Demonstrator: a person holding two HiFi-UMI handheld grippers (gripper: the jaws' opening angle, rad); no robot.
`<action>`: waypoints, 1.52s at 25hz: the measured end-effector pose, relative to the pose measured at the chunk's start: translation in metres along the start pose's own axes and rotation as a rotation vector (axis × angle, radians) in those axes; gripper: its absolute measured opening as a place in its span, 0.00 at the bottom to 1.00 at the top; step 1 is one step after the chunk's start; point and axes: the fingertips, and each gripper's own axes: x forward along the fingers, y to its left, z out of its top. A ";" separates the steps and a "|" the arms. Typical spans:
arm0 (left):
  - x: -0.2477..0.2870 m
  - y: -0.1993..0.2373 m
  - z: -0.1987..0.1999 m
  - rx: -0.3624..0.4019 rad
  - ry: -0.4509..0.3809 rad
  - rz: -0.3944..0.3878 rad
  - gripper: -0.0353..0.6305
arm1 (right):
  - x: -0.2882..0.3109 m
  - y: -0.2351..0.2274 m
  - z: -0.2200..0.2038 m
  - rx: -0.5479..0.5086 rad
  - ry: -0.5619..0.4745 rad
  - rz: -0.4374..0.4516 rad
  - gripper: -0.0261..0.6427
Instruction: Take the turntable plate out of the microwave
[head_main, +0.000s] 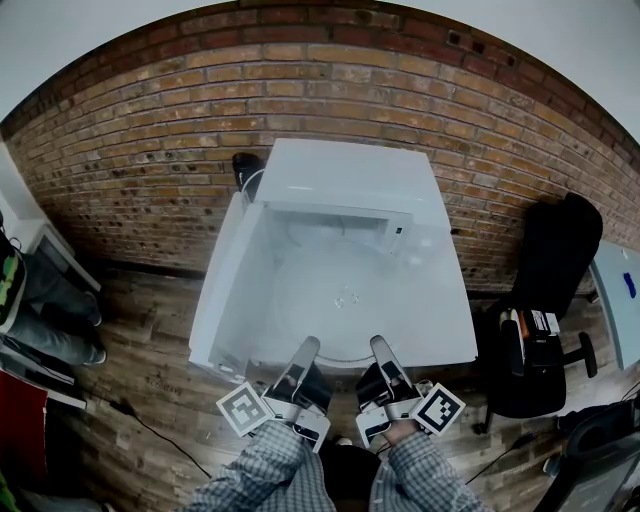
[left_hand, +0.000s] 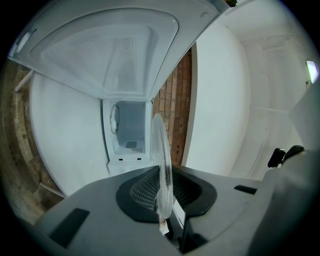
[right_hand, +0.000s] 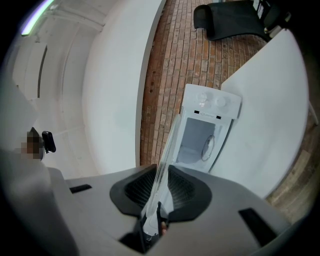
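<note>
Extraction step, plate out: turntable plate (head_main: 347, 297) clear of microwave (head_main: 340, 175), over table (head_main: 445, 325). Left gripper (head_main: 306, 347) and right gripper (head_main: 379, 344) jaws clamped on near rim. Next: lower level, release together.

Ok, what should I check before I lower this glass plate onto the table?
1. Grip of the left gripper on the rim of the turntable plate: ok.
2. Grip of the right gripper on the rim: ok.
3. Plate fully out of the microwave: ok.
4. Bare table beneath the plate: ok.
5. Plate off the table rather than resting on it: cannot tell.
</note>
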 end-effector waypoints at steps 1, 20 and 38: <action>0.001 0.000 0.000 0.000 0.000 0.000 0.13 | 0.000 -0.001 0.001 0.000 0.000 -0.001 0.14; 0.007 0.006 0.002 0.000 0.006 0.007 0.13 | 0.004 -0.008 0.004 -0.004 0.004 -0.014 0.15; 0.010 0.010 -0.002 -0.008 -0.001 0.017 0.13 | 0.003 -0.013 0.007 0.007 0.008 -0.021 0.15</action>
